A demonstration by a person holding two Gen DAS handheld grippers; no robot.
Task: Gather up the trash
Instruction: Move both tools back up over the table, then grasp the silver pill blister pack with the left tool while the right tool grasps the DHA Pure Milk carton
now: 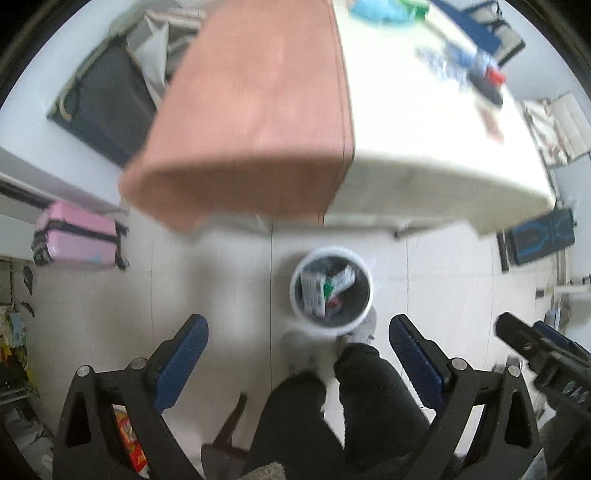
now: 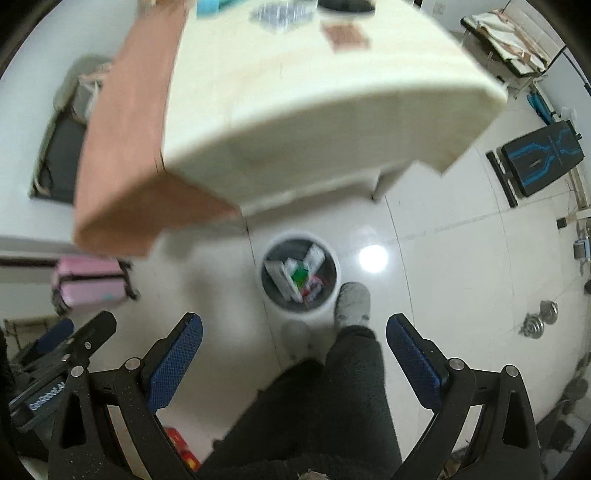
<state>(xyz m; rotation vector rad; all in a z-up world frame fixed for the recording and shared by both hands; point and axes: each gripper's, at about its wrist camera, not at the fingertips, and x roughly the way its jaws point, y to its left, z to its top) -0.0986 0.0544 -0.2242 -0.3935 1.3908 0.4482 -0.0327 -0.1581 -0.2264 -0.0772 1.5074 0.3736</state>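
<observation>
A white round bin stands on the floor below the table edge, holding several wrappers and small boxes. It also shows in the right wrist view with the same trash. My left gripper hangs high above the bin, open and empty. My right gripper is also open and empty above the bin; it shows at the right edge of the left wrist view. On the table lie a crushed plastic bottle and a brown wrapper.
A cream table with a pink-brown cloth fills the upper view. A pink suitcase lies at the left. A black-blue case lies at the right. The person's legs and slippers are beside the bin.
</observation>
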